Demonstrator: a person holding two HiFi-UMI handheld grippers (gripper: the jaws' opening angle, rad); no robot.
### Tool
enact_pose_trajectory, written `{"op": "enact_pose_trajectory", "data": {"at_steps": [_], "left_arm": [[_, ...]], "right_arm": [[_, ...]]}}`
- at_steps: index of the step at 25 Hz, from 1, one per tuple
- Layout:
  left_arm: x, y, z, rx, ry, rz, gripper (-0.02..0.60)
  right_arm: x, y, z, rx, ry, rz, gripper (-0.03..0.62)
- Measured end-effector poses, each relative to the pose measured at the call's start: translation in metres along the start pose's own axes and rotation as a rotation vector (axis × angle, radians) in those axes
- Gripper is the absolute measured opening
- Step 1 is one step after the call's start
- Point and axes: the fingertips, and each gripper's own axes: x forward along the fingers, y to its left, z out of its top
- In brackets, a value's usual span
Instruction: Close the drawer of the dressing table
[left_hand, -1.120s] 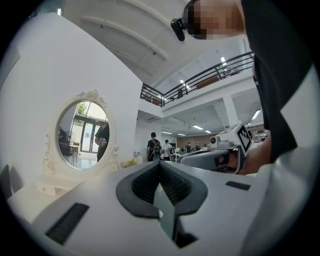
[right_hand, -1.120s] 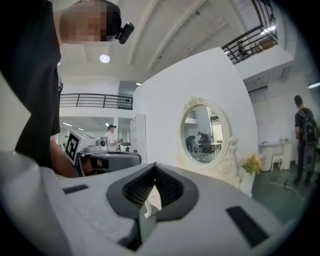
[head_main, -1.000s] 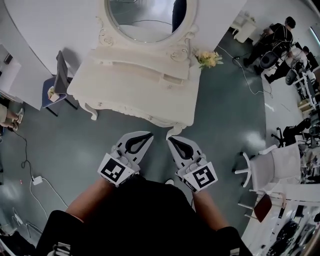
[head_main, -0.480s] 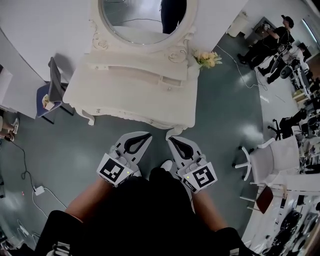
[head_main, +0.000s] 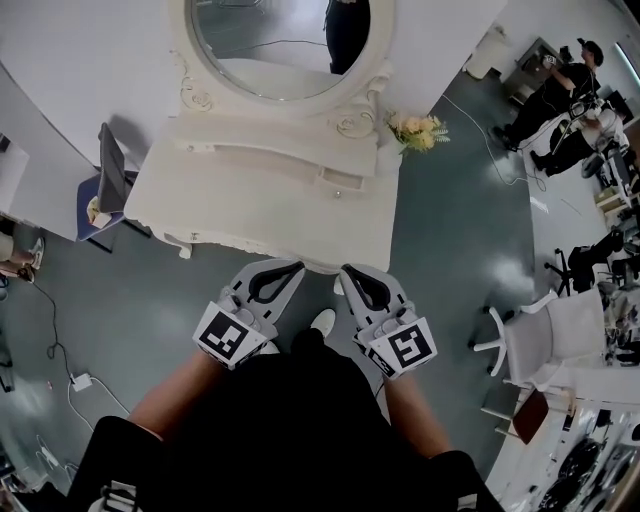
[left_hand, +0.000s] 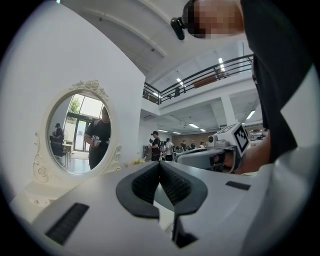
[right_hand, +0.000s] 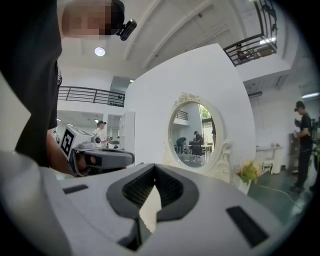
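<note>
ok so counting from the near end: two grippers, one in each hand, bare forearms coming in from the bottom of the head view and angled a bit toward each other. left gripper (head_main: 290, 270) is closed up tight, pads meeting at the tip, nothing between them. right gripper (head_main: 351, 273) same deal, pinched together and empty. both are held roughly level and point at the near edge of the table, tips just beside it. one white shoe (head_main: 322, 322) pokes out between them

then one white dressing table (head_main: 220, 195), bare top. on its raised back tier, right of the middle, one small drawer (head_main: 343, 179) sticks out a little toward us, well apart from both grippers. can't see into it from here so no idea what's inside. behind that, one oval mirror (head_main: 275, 50) in a curly white frame

just beside the table's far right corner, one pot of yellow flowers (head_main: 418, 130). left of the table a blue chair (head_main: 98, 192), out to the right a white chair (head_main: 548, 335), and way off far right a couple of people (head_main: 560, 95)
</note>
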Motion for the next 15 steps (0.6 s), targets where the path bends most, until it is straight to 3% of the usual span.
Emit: {"op": "enact_pose_trajectory", "data": {"at_steps": [15], "left_arm": [[0.118, 0.029, 0.006, 0.039, 0.036, 0.052, -0.006]], "right_arm": [[0.016, -0.122, 0.014, 0.027, -0.049, 0.061, 0.003]]}}
